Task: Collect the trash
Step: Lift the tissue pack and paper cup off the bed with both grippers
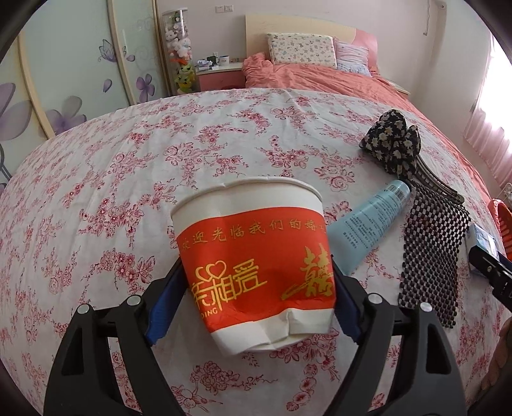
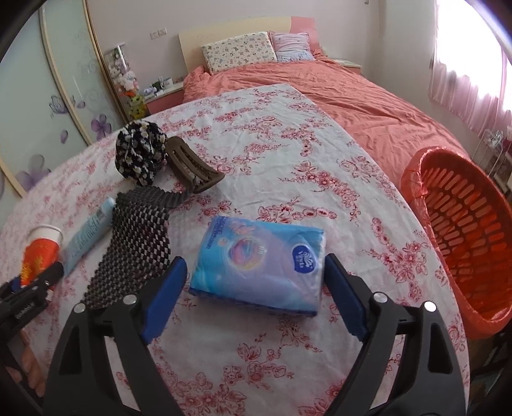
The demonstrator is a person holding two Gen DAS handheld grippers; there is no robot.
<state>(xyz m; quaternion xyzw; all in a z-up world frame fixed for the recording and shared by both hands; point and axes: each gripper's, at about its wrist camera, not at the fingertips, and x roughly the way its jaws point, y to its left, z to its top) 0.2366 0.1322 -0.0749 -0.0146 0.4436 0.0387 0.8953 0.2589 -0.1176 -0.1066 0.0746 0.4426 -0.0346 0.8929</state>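
Paper cup [image 1: 252, 256]: dented, on the floral sheet [image 1: 160, 153], between left gripper [image 1: 256, 288] pads, which touch its sides
Handling: light, crushable; hold mid-wall gently
Right gripper [image 2: 252, 288]: spread wide around tissue pack [image 2: 259, 265], not touching
Basket [image 2: 460, 230]: right, off the bed

A bed [image 2: 352, 96] with a pink-orange cover stands by the far wall. Two pillows [image 2: 240, 51] lean on its pale headboard [image 1: 288, 22]. Bright light comes through pink curtains [image 2: 464, 76]. Closet doors [image 1: 64, 80] show purple flowers.
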